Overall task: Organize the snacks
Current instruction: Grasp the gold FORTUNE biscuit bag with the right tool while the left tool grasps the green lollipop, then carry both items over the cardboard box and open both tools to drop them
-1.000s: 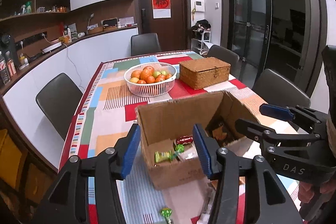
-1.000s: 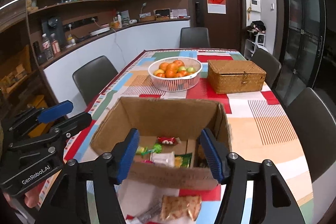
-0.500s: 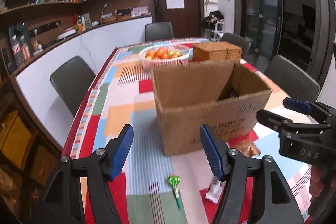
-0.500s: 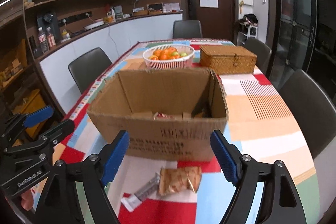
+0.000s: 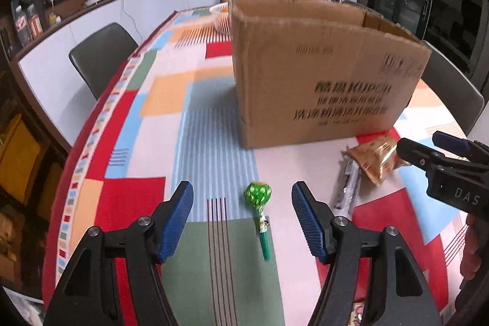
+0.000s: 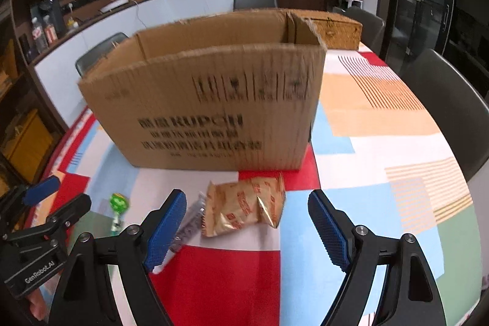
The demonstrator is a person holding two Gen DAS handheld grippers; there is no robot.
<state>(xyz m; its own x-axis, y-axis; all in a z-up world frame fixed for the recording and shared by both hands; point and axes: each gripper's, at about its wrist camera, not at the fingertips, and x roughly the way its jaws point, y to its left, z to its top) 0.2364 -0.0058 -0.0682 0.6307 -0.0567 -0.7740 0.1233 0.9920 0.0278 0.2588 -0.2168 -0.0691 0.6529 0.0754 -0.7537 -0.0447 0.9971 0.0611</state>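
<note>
Ribbed blue tool [image 5: 242, 219], crinkly lollipop [image 5: 258, 194]

Cardboard box [image 5: 321, 75] blocks ahead — tablecloth [image 5: 211, 142] left free.

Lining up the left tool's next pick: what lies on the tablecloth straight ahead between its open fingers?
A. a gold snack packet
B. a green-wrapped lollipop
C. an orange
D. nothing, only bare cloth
B: in the left wrist view the green-wrapped lollipop lies on the cloth between the fingers of the open left tool, untouched; the gold snack packet lies off to the right.
</note>
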